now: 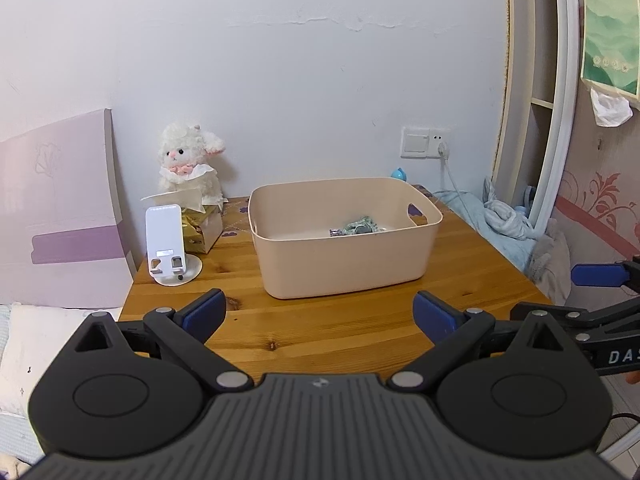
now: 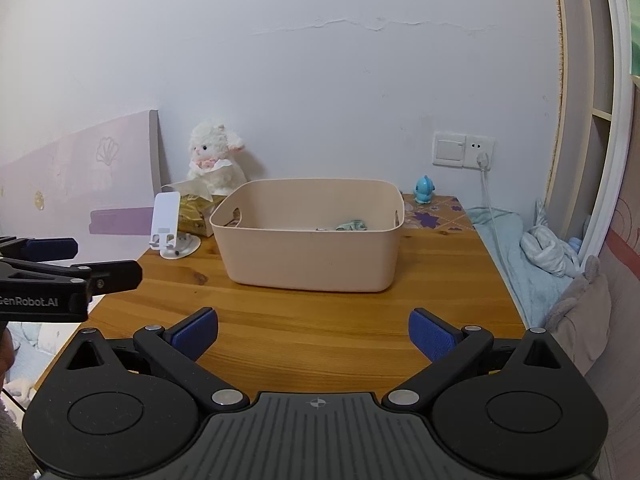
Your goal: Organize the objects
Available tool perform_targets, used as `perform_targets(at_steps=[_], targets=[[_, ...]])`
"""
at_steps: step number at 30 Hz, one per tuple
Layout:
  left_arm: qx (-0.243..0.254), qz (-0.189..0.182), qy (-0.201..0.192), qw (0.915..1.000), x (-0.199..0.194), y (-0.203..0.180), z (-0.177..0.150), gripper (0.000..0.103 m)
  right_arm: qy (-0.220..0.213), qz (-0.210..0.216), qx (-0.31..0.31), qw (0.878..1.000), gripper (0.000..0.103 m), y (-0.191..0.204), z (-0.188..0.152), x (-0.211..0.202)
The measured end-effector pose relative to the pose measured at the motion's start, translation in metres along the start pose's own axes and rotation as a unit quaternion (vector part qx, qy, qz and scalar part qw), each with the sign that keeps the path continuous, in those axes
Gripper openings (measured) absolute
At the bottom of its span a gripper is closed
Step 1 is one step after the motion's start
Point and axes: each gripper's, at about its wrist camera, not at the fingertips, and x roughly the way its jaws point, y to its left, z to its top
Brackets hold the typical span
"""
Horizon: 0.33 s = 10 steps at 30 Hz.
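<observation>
Hovering side by side at the near edge of the wooden worktop [image 1: 360, 320], the left tongs [image 1: 320, 314] and the right tongs [image 2: 314, 334] both gape wide and carry nothing; the beige bin [image 1: 344, 256] stands mid-worktop ahead of them, and a few small crumpled items [image 1: 358, 227] lie on its floor toward the right end, too small to name; judging by that, some sorting is done and this is a pause between picks, with neither tool committed to a target; the next move calls for choosing a loose thing and reaching past or around the bin, since what remains sits behind or beside it: a white phone stand [image 1: 168, 240] by the bin's left end, a tissue box [image 1: 206, 226] behind the stand, a plush lamb [image 1: 192, 164] at the wall; whether these belong in the bin I cannot tell; the right view alone shows in full a small blue figurine [image 2: 425, 189] at the far right corner, which the bin rim nearly hides in the left view; the left view alone shows a green hanging packet [image 1: 610, 36] on the wall at right.
</observation>
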Motion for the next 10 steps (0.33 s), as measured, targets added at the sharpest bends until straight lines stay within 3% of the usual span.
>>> perform_targets(at_steps=[10], targets=[[0.0, -0.001, 0.001, 1.0, 0.0052, 0.002, 0.002, 0.1, 0.005, -0.001, 0.003, 1.0, 0.103, 0.0, 0.0032, 0.0067]])
